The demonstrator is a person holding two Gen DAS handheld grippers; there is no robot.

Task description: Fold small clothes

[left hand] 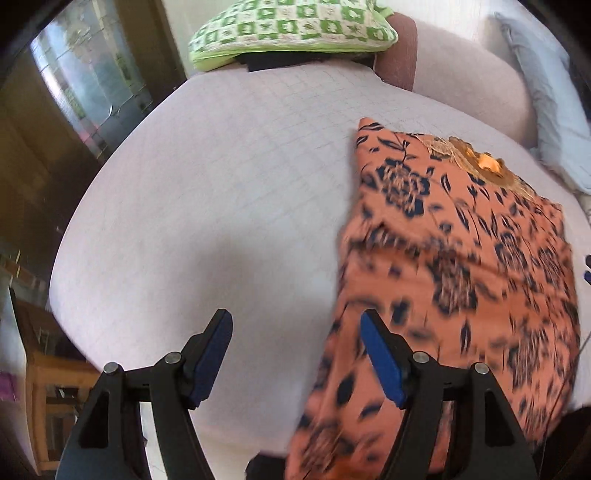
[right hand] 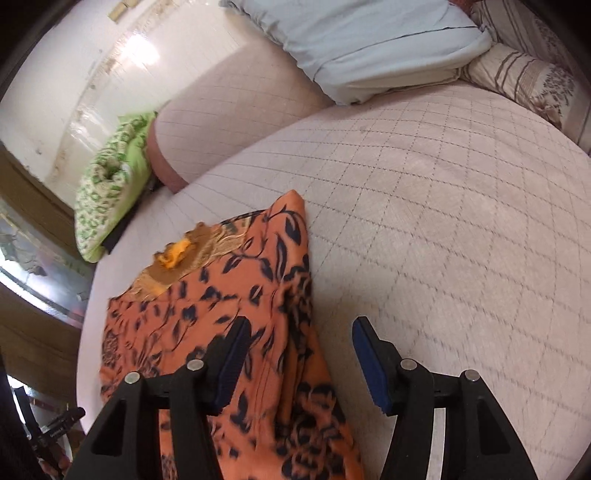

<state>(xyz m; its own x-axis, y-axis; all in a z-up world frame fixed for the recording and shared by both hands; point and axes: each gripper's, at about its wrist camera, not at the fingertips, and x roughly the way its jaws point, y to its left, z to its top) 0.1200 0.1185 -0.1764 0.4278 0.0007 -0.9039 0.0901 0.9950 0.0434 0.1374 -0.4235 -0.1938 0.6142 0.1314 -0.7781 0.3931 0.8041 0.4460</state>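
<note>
An orange garment [left hand: 461,258] with a dark blue flower print and a gold embroidered neckline lies flat on the pale quilted bed [left hand: 221,184]. My left gripper [left hand: 295,321] hangs open over the bedcover, and its right finger is over the garment's left edge. In the right wrist view the same garment [right hand: 240,295] stretches from the middle to the bottom. My right gripper [right hand: 301,325] is open above its right edge, the left finger over the cloth and the right finger over the bare quilt [right hand: 443,221]. Neither gripper holds anything.
A green checked pillow [left hand: 291,29] [right hand: 107,195] lies at the far end beside a padded backrest [left hand: 461,62]. A light blue pillow [right hand: 369,48] and a striped one [right hand: 524,77] sit behind. The bed's edge drops off at left, with a wooden stool [left hand: 48,387] below.
</note>
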